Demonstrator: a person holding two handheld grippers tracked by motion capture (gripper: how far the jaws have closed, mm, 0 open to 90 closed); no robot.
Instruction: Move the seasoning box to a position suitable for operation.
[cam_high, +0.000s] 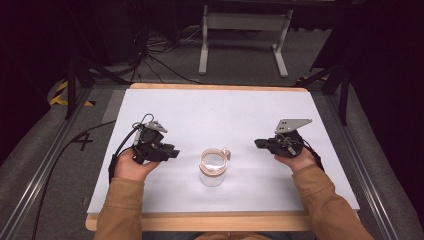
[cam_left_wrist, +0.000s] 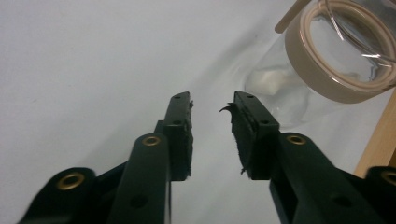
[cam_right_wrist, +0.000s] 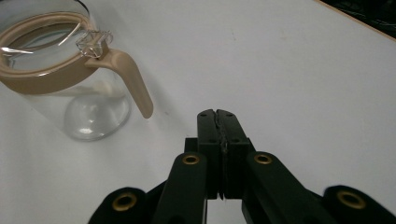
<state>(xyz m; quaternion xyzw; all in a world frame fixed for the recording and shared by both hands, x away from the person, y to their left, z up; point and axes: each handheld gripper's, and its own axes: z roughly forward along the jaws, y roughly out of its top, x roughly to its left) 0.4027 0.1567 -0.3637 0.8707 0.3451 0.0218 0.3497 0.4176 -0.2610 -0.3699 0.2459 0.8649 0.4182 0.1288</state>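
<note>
A clear glass jug (cam_high: 213, 167) with a beige collar and a beige handle stands upright near the front middle of the white table top (cam_high: 220, 115). My left gripper (cam_high: 174, 152) lies to its left, pointing at it, jaws open with nothing between them; in the left gripper view (cam_left_wrist: 212, 105) the jug (cam_left_wrist: 322, 60) is ahead and to the right. My right gripper (cam_high: 258, 143) sits to the jug's right, jaws shut and empty. In the right gripper view (cam_right_wrist: 217, 114) the jug (cam_right_wrist: 60, 74) stands at the upper left, its handle (cam_right_wrist: 133, 81) curving toward the jaws.
The wooden table edge (cam_high: 200, 220) runs along the front. Behind the table stand a white frame (cam_high: 245, 30) and loose cables (cam_high: 160, 50) on the grey floor. Bare white surface lies behind and on both sides of the jug.
</note>
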